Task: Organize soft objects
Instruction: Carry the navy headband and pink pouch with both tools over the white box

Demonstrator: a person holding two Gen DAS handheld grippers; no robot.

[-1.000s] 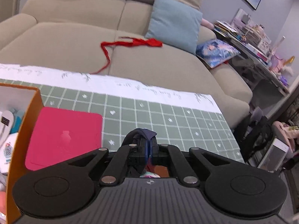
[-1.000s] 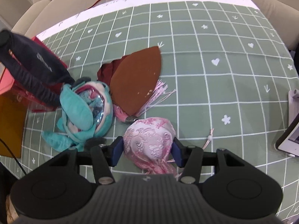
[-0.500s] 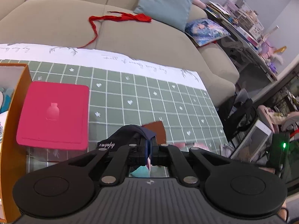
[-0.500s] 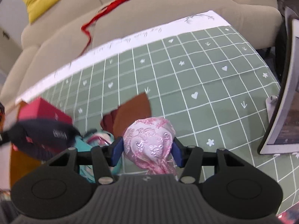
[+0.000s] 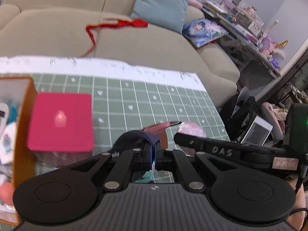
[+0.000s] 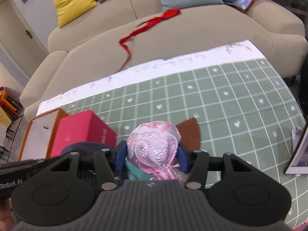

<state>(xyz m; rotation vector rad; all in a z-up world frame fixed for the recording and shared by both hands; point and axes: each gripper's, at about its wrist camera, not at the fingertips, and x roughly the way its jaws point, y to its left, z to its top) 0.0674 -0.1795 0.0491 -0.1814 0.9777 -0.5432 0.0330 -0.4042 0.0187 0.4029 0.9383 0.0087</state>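
Observation:
My right gripper is shut on a pink brocade pouch, held up above the green checked tablecloth. My left gripper is shut on a dark navy cloth band, which bulges out to the left of its tips. In the left wrist view the right gripper's arm crosses at the right, with the pink pouch at its end. A brown leaf-shaped felt piece lies on the cloth behind the pouch. A teal plush shows only as a sliver under the right gripper.
A pink box stands at the left beside an orange-walled bin holding several items. A tablet leans at the table's right edge. Behind the table is a beige sofa with a red ribbon and cushions.
The right gripper has risen with the pink pouch, lifting it off the tablecloth. The left gripper has lifted and tipped a little with the navy band still pinched.

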